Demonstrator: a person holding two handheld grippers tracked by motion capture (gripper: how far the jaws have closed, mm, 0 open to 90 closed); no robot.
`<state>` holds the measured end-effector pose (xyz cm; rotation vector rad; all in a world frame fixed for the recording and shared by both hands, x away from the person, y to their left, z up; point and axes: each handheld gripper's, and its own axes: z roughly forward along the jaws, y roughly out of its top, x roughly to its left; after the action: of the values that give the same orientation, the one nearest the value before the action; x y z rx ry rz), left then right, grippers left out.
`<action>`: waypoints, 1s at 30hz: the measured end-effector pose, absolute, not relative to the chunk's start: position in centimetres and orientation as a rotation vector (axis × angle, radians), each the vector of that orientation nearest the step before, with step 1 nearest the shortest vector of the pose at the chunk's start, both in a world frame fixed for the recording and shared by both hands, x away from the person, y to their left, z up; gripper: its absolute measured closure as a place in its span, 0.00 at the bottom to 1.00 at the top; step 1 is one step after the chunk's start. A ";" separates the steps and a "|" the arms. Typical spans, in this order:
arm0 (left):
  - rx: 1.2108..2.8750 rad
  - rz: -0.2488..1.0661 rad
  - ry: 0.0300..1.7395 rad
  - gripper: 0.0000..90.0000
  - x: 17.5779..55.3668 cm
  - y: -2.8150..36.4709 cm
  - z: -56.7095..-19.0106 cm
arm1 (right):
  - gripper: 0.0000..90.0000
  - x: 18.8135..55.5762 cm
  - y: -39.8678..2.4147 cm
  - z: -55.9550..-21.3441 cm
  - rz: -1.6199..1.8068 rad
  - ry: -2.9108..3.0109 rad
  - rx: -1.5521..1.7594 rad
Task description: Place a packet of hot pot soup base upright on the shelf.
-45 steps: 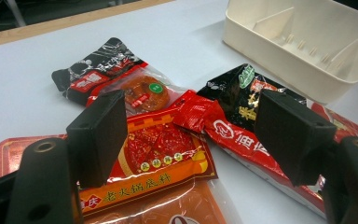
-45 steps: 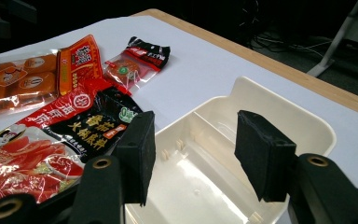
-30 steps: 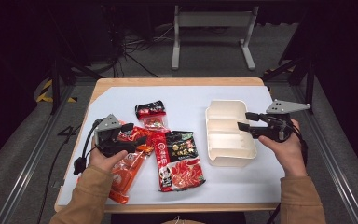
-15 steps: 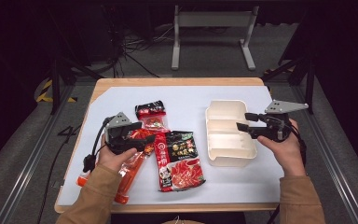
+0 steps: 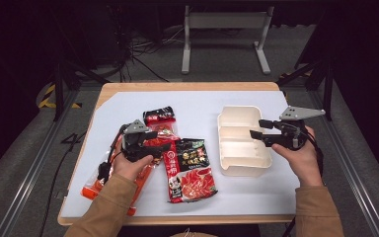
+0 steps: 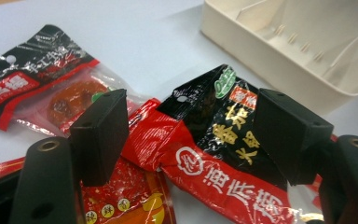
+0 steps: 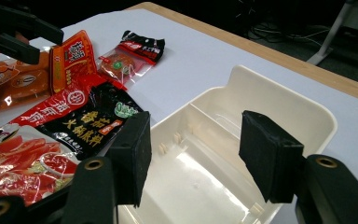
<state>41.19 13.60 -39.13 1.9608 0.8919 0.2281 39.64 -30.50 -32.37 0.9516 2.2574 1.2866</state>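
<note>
My left gripper (image 5: 166, 146) hovers low over a pile of food packets. In the left gripper view my left gripper (image 6: 193, 123) is open; its jaws have just been closing a little, astride the black top of a red and black packet (image 6: 214, 154), and the pads do not press it. That packet (image 5: 190, 168) lies flat at the table's middle. My right gripper (image 5: 256, 128) is held open above a cream compartment tray (image 5: 242, 168). Its jaws (image 7: 193, 149) frame the tray's rim (image 7: 284, 105) with nothing between them.
A small black and red packet (image 5: 160, 117) lies behind the pile. An orange packet (image 5: 94, 187) sticks out under the left hand, near the table's front left. White sheet (image 5: 128, 106) covers the wooden table. The left gripper (image 7: 18, 32) shows far off in the right gripper view.
The left hand has moved to the right and slightly down, bringing its gripper over the top of the red and black packet. The right hand has kept still.
</note>
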 end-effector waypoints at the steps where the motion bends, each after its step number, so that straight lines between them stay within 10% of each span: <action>1: 1.963 0.223 0.898 0.31 41.3 13.5 -39.3 | 0.48 39.7 -30.5 -32.4 1.284 2.259 0.954; 30: 2.168 0.164 1.007 0.46 43.3 11.6 -42.7 | 0.46 40.2 -29.2 -33.8 1.221 2.319 0.959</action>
<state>43.26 11.58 -42.74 2.1680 1.0072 0.1638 40.22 -29.16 -33.78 0.9587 2.3190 1.2209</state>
